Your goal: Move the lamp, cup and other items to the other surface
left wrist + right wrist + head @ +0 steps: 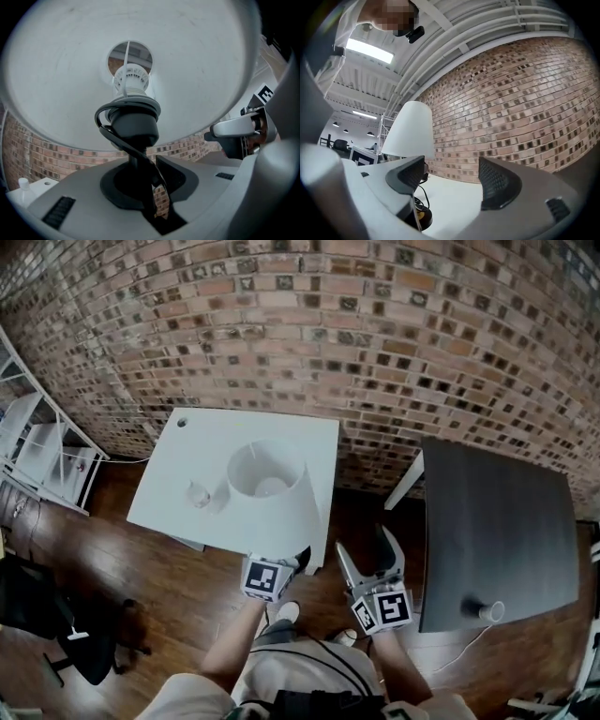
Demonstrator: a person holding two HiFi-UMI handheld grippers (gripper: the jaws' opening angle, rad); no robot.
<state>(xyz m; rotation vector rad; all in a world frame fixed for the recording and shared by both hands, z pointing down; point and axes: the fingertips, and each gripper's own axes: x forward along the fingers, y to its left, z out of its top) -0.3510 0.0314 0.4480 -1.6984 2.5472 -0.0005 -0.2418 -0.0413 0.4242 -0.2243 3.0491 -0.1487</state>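
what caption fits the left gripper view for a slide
Left gripper shut on the lamp stem, looking up into its white shade

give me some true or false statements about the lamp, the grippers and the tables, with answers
1. The left gripper is shut on the lamp. True.
2. The right gripper is clamped on the lamp too. False: its jaws stand apart with nothing between them.
3. The lamp's shade is black. False: it is white.
4. A cup is on the dark table. True.
5. The wall behind the tables is brick. True.
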